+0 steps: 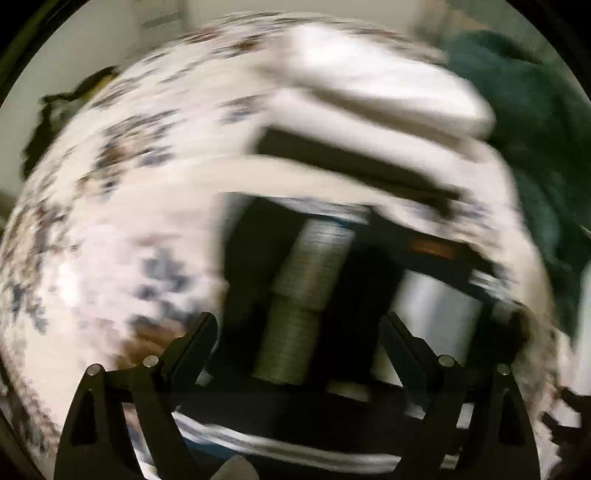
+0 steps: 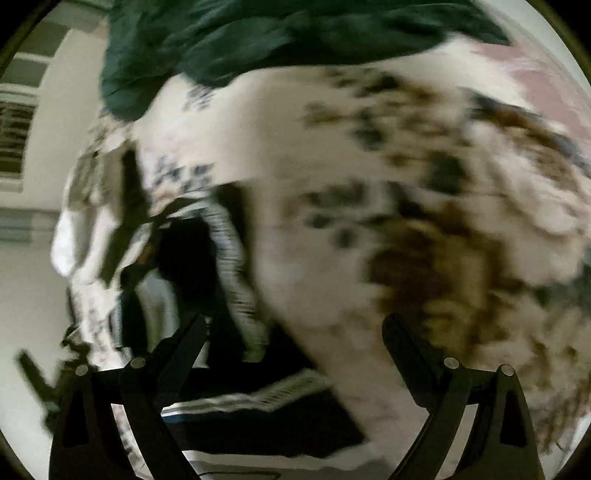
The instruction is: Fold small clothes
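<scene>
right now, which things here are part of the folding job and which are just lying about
Part of the job:
- black and white striped garment
- white folded cloth
- left tool, open
- right tool, open

Lying about:
- floral patterned bedsheet
- dark green crumpled blanket

A home, most likely a bedroom — heavy motion blur limits detail. A wide soft surface under a pale floral bedspread [image 2: 332, 229] fills both views. A dark green blanket [image 2: 258, 40] lies bunched at its far edge. Loose clothes sit on the spread: a white folded garment [image 1: 369, 74] and a dark striped garment [image 2: 236, 406] near its front edge. Beyond the bed's edge — plain pale walls [image 2: 55, 122], with what looks like a framed window [image 2: 18, 129] in the right wrist view.
</scene>
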`<state>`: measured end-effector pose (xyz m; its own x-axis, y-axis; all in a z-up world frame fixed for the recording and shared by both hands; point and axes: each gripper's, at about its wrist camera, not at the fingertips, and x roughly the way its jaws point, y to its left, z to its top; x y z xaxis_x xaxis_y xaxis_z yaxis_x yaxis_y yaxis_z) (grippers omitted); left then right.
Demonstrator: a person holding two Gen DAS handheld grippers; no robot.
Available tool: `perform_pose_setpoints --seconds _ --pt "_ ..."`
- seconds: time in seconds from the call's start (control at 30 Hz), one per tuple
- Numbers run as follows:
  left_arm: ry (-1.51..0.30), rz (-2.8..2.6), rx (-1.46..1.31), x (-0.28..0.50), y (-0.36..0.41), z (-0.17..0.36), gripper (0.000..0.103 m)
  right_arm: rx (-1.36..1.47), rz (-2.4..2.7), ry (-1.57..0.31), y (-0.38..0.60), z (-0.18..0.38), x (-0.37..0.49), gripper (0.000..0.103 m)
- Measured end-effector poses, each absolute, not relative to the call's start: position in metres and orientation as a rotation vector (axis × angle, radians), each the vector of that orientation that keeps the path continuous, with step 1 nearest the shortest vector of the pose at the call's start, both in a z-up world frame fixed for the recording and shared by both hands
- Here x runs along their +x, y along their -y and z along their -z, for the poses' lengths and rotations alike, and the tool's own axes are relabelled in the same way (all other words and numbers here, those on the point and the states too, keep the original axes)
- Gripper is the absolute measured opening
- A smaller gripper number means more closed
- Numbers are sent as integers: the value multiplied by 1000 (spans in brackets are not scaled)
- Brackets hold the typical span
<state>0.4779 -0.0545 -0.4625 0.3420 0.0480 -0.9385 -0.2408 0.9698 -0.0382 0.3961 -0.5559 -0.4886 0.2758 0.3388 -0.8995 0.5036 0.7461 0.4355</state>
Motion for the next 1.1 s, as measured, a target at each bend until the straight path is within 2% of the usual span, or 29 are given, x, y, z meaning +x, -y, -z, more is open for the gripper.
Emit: perform_pose_setpoints --seconds 0.2,0.3,0.33,0.37,0.4,0.43,0.6,0.73,0.77,0.83,0.9,1.0,1.1 --pt "-1241 -295 -128 502 4 500 89 725 4 -1347 481 503 471 96" --pt "-1258 -283 -113 512 6 515 89 571 6 -1350 445 508 502 90" --pt "-1262 -284 -107 517 6 519 89 557 -18 -1376 437 514 510 85" --pt "-1267 -284 -105 520 5 522 89 537 -21 -1436 429 528 519 71" --pt "-1271 -287 -112 521 3 524 89 524 -18 -1465 426 536 523 20" --pt "-1272 -292 -121 521 1 523 89 500 11 -1485 426 539 525 7" --pt "-1263 -280 -132 518 -13 516 89 667 99 -1324 477 505 504 7" --pt "-1265 -268 -112 505 -17 507 89 721 180 -1374 502 515 497 8" --pt "-1275 -266 -127 496 -17 504 89 714 198 -1407 504 520 495 11" --pt "-1289 -245 -196 479 -16 500 89 706 221 -1450 506 523 489 38" --pt "-1306 -211 -294 460 -10 498 89 714 240 -1393 506 511 478 58" --pt "-1380 -145 -467 443 1 513 89 773 190 -1332 497 495 455 58" --pt "-1404 -154 -606 442 5 537 89 833 141 -1352 478 498 441 58"
